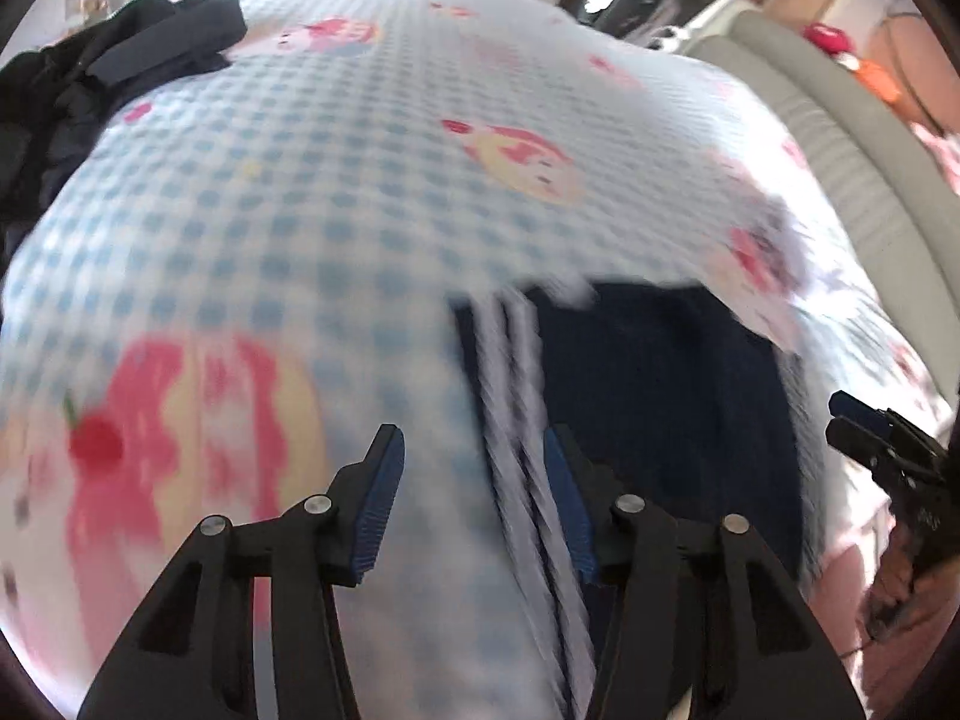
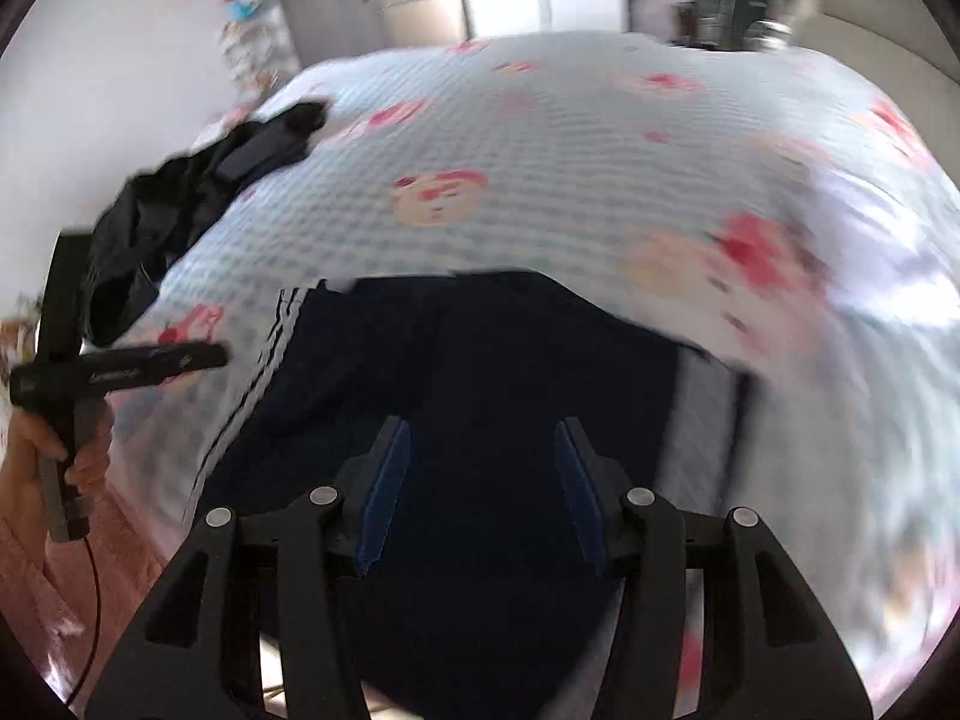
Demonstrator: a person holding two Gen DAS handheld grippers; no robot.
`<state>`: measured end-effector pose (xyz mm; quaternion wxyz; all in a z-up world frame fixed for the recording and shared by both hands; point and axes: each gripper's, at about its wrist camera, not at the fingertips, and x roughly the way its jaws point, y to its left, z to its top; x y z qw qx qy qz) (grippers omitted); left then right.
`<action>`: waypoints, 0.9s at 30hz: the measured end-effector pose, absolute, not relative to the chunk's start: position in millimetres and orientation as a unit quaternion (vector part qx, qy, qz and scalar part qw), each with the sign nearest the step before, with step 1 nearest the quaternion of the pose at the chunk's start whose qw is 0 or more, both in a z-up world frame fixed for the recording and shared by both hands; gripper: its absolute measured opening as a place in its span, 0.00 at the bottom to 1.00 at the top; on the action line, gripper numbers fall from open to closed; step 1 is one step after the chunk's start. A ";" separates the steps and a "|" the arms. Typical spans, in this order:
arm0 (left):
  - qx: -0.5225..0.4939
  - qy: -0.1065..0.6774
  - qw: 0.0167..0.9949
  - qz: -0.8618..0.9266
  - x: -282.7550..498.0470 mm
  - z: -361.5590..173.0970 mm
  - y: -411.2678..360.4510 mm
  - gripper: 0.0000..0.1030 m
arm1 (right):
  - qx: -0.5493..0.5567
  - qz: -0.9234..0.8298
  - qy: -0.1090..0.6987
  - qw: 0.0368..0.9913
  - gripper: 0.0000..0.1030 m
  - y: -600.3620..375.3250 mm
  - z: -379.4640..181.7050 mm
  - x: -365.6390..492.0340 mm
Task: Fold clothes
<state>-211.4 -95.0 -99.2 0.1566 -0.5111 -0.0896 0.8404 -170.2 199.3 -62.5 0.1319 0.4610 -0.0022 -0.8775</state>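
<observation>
A dark navy garment with white side stripes (image 1: pixel 666 396) lies flat on the bed; it also shows in the right wrist view (image 2: pixel 480 360). My left gripper (image 1: pixel 474 480) is open and empty, above the garment's striped left edge. My right gripper (image 2: pixel 483 468) is open and empty, above the middle of the garment. The right gripper shows at the right edge of the left wrist view (image 1: pixel 864 426). The left gripper shows at the left of the right wrist view (image 2: pixel 210 355). Both views are blurred.
The bed has a blue-checked cover with pink cartoon faces (image 1: pixel 372 180). A pile of black clothes (image 1: pixel 90 84) lies at its far left corner, also in the right wrist view (image 2: pixel 198 204). A grey padded headboard (image 1: pixel 840 138) runs along the right.
</observation>
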 end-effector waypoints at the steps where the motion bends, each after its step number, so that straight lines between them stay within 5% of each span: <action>1: -0.512 -0.090 0.159 0.839 -219.2 -103.3 -99.1 0.46 | 0.467 -0.872 0.007 0.143 0.49 186.6 -67.3 -189.6; 6: -0.497 -0.106 0.195 0.839 -238.1 -122.9 -91.2 0.44 | 0.508 -0.846 0.036 0.160 0.39 158.6 -115.2 -239.5; 8: -0.495 -0.105 0.206 0.838 -239.6 -128.2 -86.0 0.44 | 0.520 -0.838 0.050 0.157 0.26 152.7 -130.2 -249.0; 16: -0.473 -0.127 0.233 0.841 -238.6 -124.4 -87.7 0.41 | 0.479 -0.873 0.058 0.069 0.19 187.9 -121.7 -247.4; 21: -0.473 -0.149 0.263 0.827 -238.5 -129.1 -83.5 0.40 | 0.489 -0.871 0.020 0.054 0.26 213.7 -113.5 -249.6; 25: -0.479 -0.145 0.264 0.825 -239.0 -136.4 -76.4 0.40 | 0.501 -0.860 0.043 0.086 0.55 201.0 -119.9 -255.1; 27: -0.477 -0.147 0.260 0.827 -240.5 -139.4 -74.0 0.30 | 0.521 -0.849 0.048 0.078 0.55 201.3 -138.7 -265.5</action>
